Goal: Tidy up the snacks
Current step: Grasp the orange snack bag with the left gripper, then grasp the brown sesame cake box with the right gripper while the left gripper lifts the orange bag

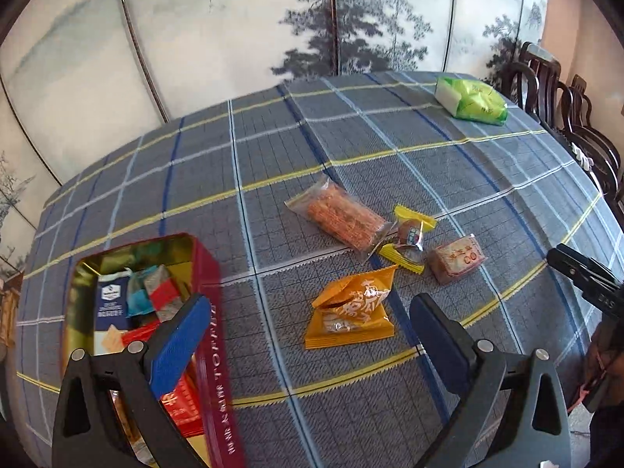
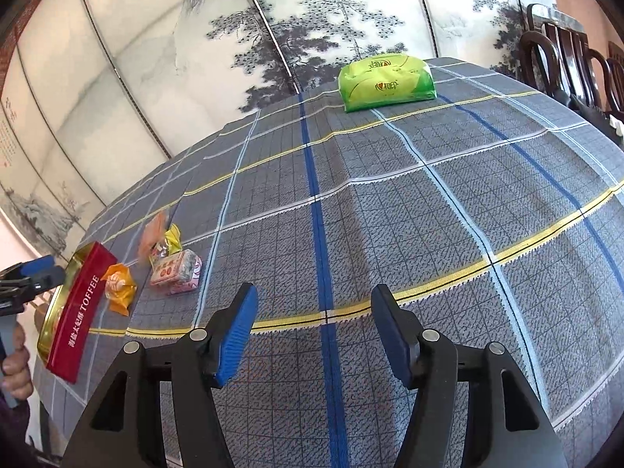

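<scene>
— While hovering over the plaid counter (image 1: 351, 409), left claw (image 1: 308, 331) spread wide, gripping nothing, one blue pad above the red toffee tin (image 1: 212, 335). Tin open, packets inside.

— And the right claw (image 2: 314, 331)?

— Also spread apart, empty, above bare cloth, well right of the snacks. Seen at the right edge of the left view too.

— Nearest snack?

— Orange packet (image 1: 351, 310), flat on the cloth just beside the tin, between the left claw's fingers in that view. Untouched.

— Further back?

— Small pinkish block (image 1: 456, 259) to the right, near a yellow-wrapped candy (image 1: 409, 238). Behind those, touching the candy, a clear bag of orange strips (image 1: 339, 218), lying slantwise.

— Same group from the right view?

— Yes, far left: tin, orange packet, pink block in a row, the rest partly hidden behind.

— Farthest?

— Green tissue pack (image 2: 386, 82) near the far edge of the counter, well apart from the snacks. Beyond, a painted folding screen (image 2: 312, 19) and dark chairs (image 1: 553, 89) at the right.
</scene>
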A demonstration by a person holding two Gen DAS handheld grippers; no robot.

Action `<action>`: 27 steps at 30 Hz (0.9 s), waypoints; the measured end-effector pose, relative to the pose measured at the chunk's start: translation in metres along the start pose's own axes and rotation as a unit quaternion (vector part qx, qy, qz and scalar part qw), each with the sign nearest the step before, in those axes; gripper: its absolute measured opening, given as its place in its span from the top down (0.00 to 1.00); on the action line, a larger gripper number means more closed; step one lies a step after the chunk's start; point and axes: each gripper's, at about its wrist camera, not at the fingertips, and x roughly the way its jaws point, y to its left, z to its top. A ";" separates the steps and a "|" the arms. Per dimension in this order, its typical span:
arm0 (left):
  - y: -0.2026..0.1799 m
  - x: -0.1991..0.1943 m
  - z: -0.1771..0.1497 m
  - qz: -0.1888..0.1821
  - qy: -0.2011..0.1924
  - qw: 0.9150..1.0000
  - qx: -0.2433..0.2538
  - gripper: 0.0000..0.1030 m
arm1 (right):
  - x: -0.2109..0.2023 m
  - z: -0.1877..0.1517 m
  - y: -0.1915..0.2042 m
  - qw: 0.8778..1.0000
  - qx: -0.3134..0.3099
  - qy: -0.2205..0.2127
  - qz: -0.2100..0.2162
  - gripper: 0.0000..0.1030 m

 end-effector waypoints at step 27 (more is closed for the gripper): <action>-0.019 -0.038 -0.047 -0.058 0.012 0.996 -0.069 0.59 | 0.029 0.019 0.074 0.978 -0.155 0.066 0.124 0.33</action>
